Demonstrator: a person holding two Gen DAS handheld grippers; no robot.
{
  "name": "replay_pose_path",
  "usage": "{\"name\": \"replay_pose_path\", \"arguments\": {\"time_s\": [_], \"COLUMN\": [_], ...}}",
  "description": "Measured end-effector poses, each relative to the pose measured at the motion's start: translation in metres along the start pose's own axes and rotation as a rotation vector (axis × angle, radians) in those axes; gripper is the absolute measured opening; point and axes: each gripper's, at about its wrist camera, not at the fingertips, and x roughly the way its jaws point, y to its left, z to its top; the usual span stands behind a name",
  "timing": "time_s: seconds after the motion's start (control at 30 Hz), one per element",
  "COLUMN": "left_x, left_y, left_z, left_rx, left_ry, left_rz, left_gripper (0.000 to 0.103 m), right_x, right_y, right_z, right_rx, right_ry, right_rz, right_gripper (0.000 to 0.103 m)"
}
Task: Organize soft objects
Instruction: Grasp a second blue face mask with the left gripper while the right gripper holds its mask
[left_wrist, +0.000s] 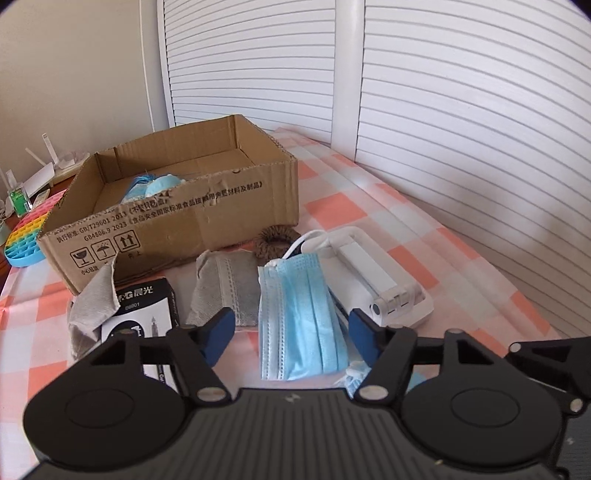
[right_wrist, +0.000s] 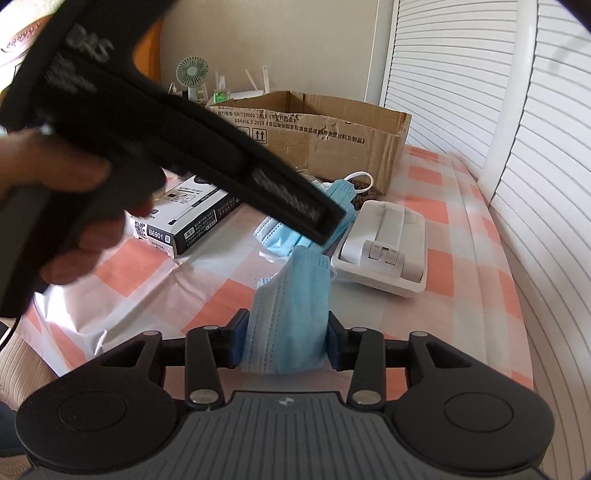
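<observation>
- The right gripper (right_wrist: 284, 341) has its blue pads pressed against both sides of a folded blue face mask (right_wrist: 290, 314) — clamped on it, the mask standing up between the fingers above the checked tablecloth (right_wrist: 454, 258).
- The left gripper (left_wrist: 291, 332) has its fingers apart, one on each side of a second blue mask (left_wrist: 299, 314) that lies flat on the cloth; the pads do not touch it.
- In the right wrist view, the left tool's black body crosses the frame, held by a hand (right_wrist: 70, 206), its tip over that second mask.
- Just right of the flat mask sits a white folding stand (left_wrist: 376, 277); just left lies a grey cloth (left_wrist: 231, 286), and further left a black-and-white product box (left_wrist: 147, 314) with another grey cloth (left_wrist: 94, 295) draped against it.
- A brown furry hair tie (left_wrist: 275, 242) rests between the masks and the cardboard box (left_wrist: 184, 218).
- The cardboard box stands open at the back — pale blue soft items (left_wrist: 155, 186) lie inside.
- A rainbow bubble toy (left_wrist: 27, 236) lies left of the box.
</observation>
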Motion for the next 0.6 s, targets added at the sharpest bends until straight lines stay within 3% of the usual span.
{"name": "replay_pose_path", "arguments": {"time_s": [0.07, 0.2, 0.33, 0.6], "left_x": [0.006, 0.017, 0.023, 0.027], "left_y": [-0.001, 0.000, -0.004, -0.013], "left_z": [-0.001, -0.003, -0.004, -0.004], "left_rx": [-0.007, -0.032, -0.026, -0.004], "left_ry": [0.002, 0.021, 0.020, 0.009], "left_rz": [0.015, 0.018, 0.030, 0.067], "left_gripper": [0.063, 0.054, 0.053, 0.046], "right_x": [0.000, -0.002, -0.003, -0.003], "right_y": [-0.003, -0.005, -0.006, -0.002], "right_z": [-0.002, -0.005, -0.005, -0.003], "right_rx": [0.013, 0.011, 0.014, 0.009], "right_ry": [-0.007, -0.014, -0.016, -0.007], "right_rz": [0.004, 0.012, 0.008, -0.033], "right_gripper": [0.062, 0.066, 0.075, 0.076]}}
